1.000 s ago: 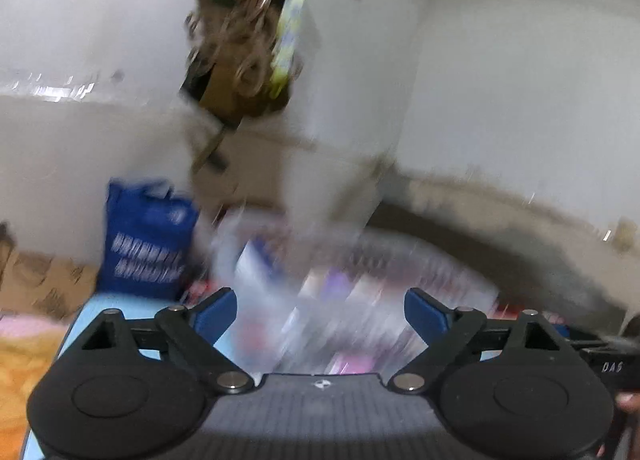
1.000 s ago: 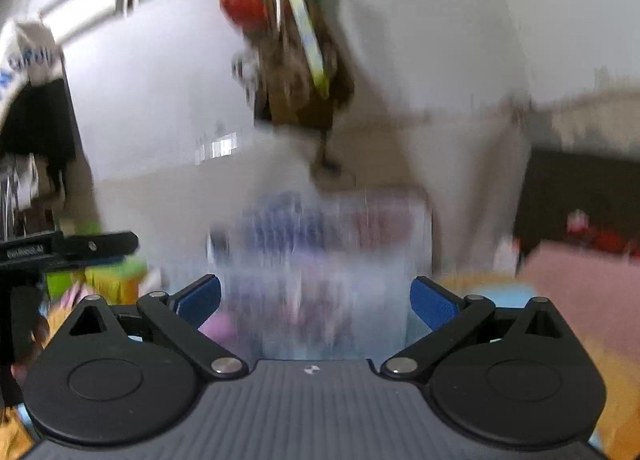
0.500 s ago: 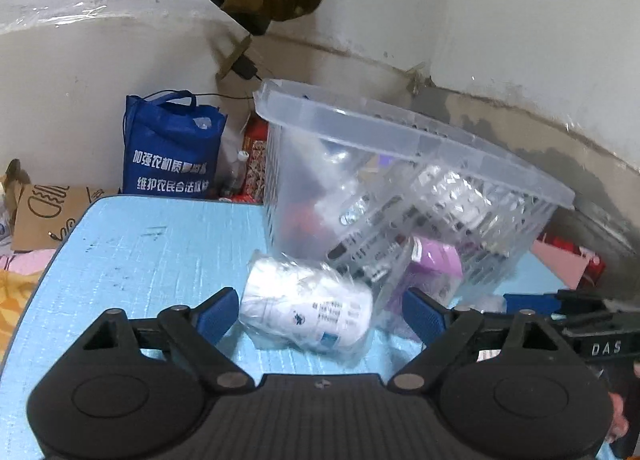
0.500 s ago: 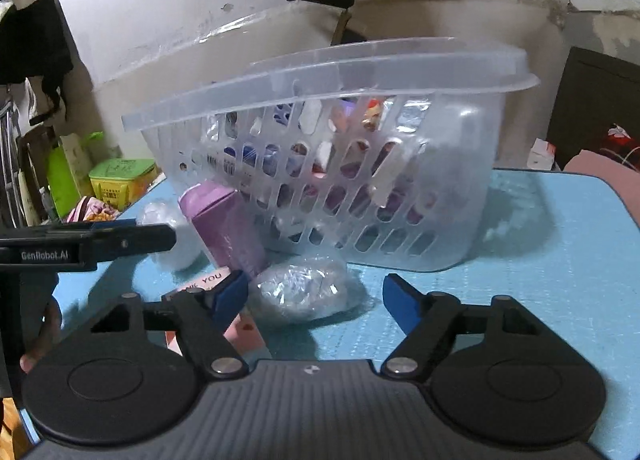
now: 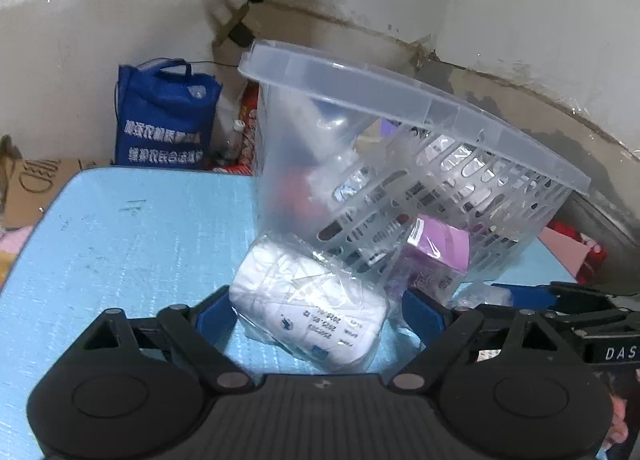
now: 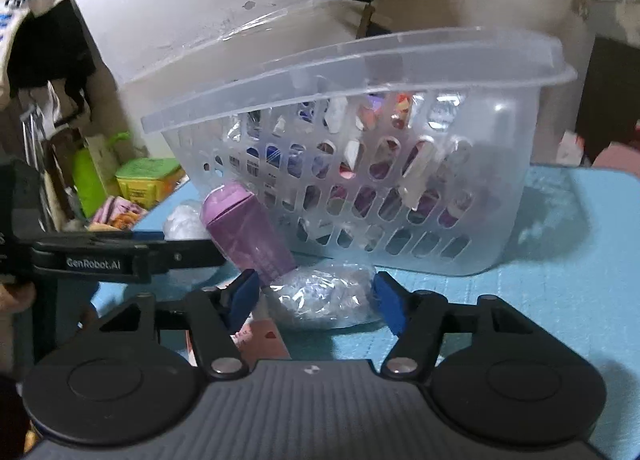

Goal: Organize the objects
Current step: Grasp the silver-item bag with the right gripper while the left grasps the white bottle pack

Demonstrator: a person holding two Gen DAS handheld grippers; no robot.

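Left gripper (image 5: 316,314) gaping around wrapped white roll (image 5: 310,310); right gripper (image 6: 316,296) gaping around clear packet (image 6: 324,294); basket (image 6: 360,164) standing behind on bench (image 5: 120,228).

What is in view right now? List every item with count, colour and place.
Basket: one, clear plastic, tilted on the table, packed with small items.
Wrapped white bottle: one, white in clear film, on the table between the left fingers.
Clear crinkled packet: one, transparent, between the right fingers.
Purple box: one, leaning against the basket.
Table: one, light blue.
Blue bag: one, behind the table by the wall.
Green tub: one, left of the table.
Left gripper: open around the bottle.
Right gripper: open around the packet.
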